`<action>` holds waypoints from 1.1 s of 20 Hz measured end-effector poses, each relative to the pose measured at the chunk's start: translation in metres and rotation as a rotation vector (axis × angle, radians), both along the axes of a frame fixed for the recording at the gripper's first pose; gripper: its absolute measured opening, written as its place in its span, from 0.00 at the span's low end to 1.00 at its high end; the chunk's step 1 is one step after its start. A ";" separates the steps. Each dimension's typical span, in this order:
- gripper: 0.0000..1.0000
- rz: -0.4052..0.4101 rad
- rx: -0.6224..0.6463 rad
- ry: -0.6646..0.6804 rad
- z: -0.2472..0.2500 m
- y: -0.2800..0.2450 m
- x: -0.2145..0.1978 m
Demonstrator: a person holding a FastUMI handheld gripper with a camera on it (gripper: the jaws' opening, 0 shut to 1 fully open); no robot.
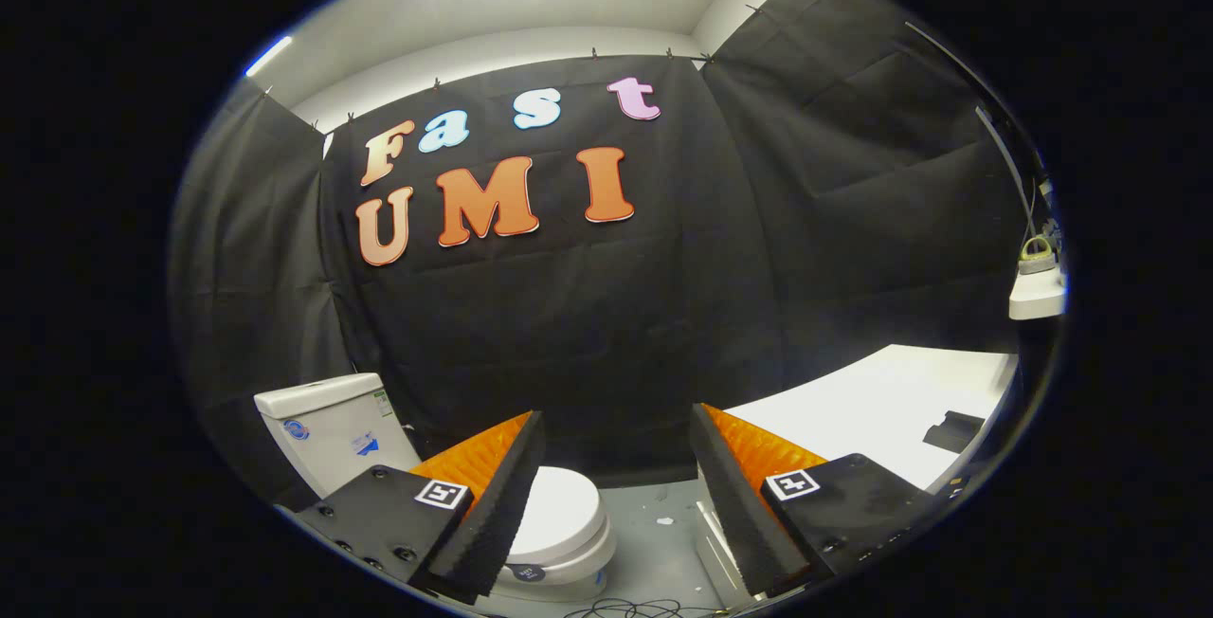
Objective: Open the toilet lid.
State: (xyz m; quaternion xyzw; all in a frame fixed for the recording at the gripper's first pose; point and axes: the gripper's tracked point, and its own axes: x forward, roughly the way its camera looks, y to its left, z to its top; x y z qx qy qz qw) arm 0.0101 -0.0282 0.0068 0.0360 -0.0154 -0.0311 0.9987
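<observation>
- The hand-held gripper (616, 495) hangs with its fingers spread wide and nothing between them, well above the toilet (559, 533); judged, an approach pose not yet lined up.
- The toilet lid (561, 509) lies flat and closed, partly behind the left finger; the cistern (327, 428) stands behind the toilet against the black cloth wall.
- Right of the toilet, beyond the right finger, runs a white bench (872, 409).
- Stickers on the cistern are too small to read.

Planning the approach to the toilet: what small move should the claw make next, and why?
Probably lower and swing toward the toilet lid: the claw is open, holding nothing, aimed above the closed lid, which lies below and mostly behind one finger.
</observation>
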 end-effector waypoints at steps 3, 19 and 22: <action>0.98 0.055 0.039 0.046 -0.016 0.017 0.007; 0.98 0.159 0.009 -0.116 0.043 0.077 0.097; 0.98 0.191 0.146 -0.035 -0.024 0.104 0.110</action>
